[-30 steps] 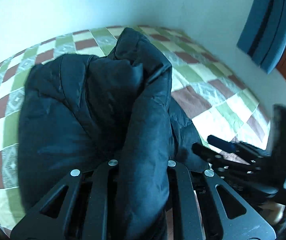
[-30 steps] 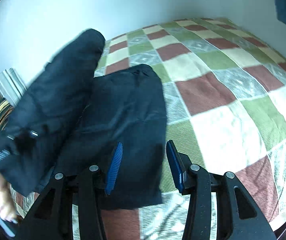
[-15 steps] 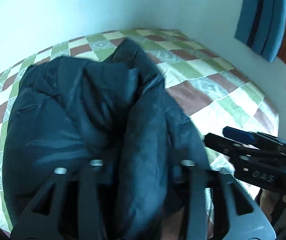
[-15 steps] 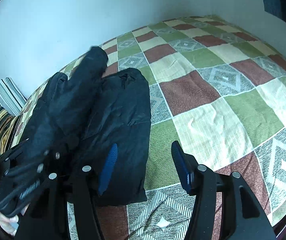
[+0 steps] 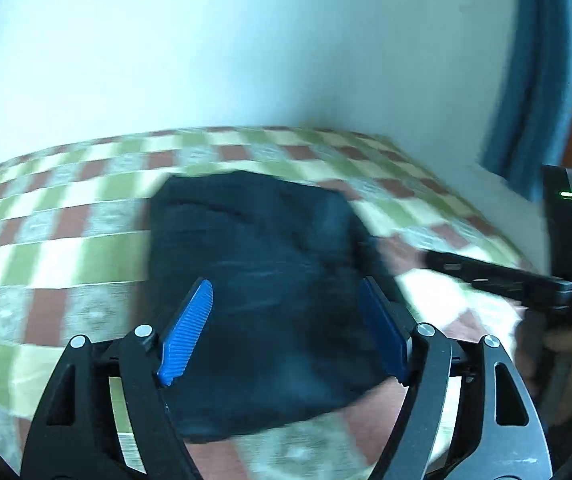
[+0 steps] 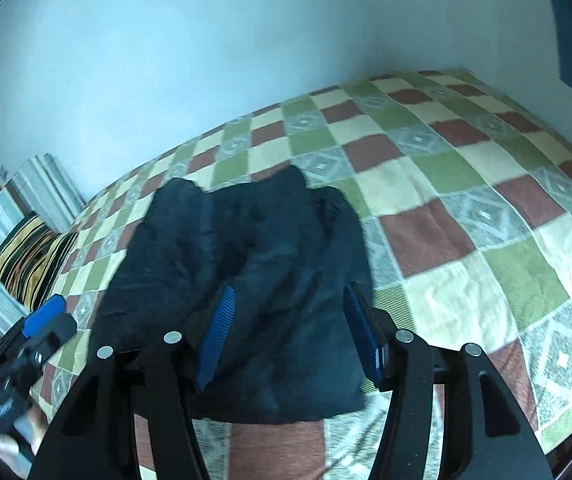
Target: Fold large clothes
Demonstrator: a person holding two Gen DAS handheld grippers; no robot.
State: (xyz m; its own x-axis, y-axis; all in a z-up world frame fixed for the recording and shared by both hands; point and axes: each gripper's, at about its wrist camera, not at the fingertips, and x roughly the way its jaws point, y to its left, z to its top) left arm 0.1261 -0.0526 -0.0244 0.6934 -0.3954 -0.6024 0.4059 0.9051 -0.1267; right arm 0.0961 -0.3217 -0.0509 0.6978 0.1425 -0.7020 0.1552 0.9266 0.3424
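- Step: we read this as the release after a fold. The dark jacket [image 6: 253,292] lay as a compact bundle on the checked bedspread [image 6: 466,200], near its front edge, and neither gripper held any of it.
- Left gripper [image 5: 286,332]: jaws were opening, blue pads [image 5: 187,332] clear on both sides. The jacket [image 5: 261,280] showed through the gap but lay on the bed beyond, no cloth pinched. That view was motion-blurred, so fine edges were hard to call.
- Right gripper [image 6: 294,336]: jaws also opening, slower, nothing between them. The jacket sat past and below the pads [image 6: 217,336].
- Pose: both grippers pointed downward at the bed from above the bundle's near edge, side by side. The left unit [image 6: 25,356] showed at the lower left of the right wrist view, the right unit [image 5: 526,284] at the right of the left wrist view, well apart from the cloth.
- Fold quality, our judgement: top layer looked lumpy, with a ridge running down the middle and the far edge uneven. Padded fabric will likely spring back.
- Next move, our judgement: either press the bundle flat or take the near corners for one more fold. That calls for both grippers to drop to the hem, pads astride a single layered edge, and close evenly.
- Striped pillow [image 6: 29,256] at the far left was out of the way.
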